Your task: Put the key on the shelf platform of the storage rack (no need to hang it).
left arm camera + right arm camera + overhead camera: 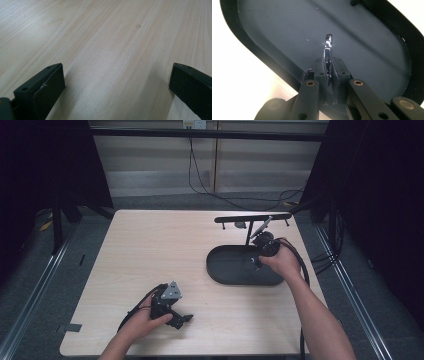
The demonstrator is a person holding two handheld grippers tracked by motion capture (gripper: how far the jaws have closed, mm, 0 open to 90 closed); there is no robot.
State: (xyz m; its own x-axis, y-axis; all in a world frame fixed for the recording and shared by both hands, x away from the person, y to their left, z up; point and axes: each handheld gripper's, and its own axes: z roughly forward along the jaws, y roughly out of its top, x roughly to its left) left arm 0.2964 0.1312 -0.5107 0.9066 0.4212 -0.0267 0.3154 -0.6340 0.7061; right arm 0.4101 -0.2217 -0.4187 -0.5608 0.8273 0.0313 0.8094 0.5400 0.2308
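Chrome piece (327, 48), base hidden between closed jaws

Table (150, 255): pale wood-grain top, smooth, low sheen; under the left gripper (117, 82) the fine streaked grain reads clearly between the two matt black plastic-looking jaws. Tray (274, 30): dark oval, matt, smooth floor with a few pale specks, slightly raised rim; lies just beyond the right gripper (329, 68). Metal piece (327, 48): bright chrome, mirror-glossy, clamped between that gripper's matt black jaws. Jaw links show brass-coloured rivets. Stand (252, 218) behind the tray: black, matt.
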